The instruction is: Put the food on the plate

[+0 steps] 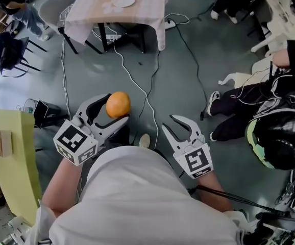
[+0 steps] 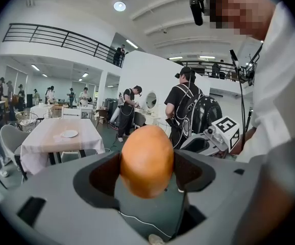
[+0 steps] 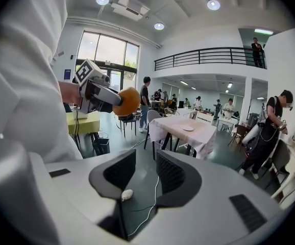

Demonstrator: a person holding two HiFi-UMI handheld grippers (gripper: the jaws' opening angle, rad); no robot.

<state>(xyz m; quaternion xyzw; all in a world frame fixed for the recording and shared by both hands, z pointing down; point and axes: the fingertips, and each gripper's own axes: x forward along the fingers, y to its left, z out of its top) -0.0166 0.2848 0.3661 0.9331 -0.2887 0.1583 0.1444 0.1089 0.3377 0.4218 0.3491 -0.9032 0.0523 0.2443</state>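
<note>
The orange (image 1: 118,104) is round, smooth and bright, left of centre in the head view. The left gripper (image 1: 115,109) clamps it between its jaws, above the floor. The right gripper (image 1: 168,122), to its right and apart, stands narrowly parted and empty. The plate (image 1: 123,1) sits on the table (image 1: 147,19) at the top.

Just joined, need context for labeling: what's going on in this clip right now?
A person stands with a gripper in each hand. The left gripper is closed on an orange, held up in the air. The right gripper is empty, its jaws apart. The plate sits on a cloth-covered table across the floor ahead, so the orange is not yet on it.
</note>
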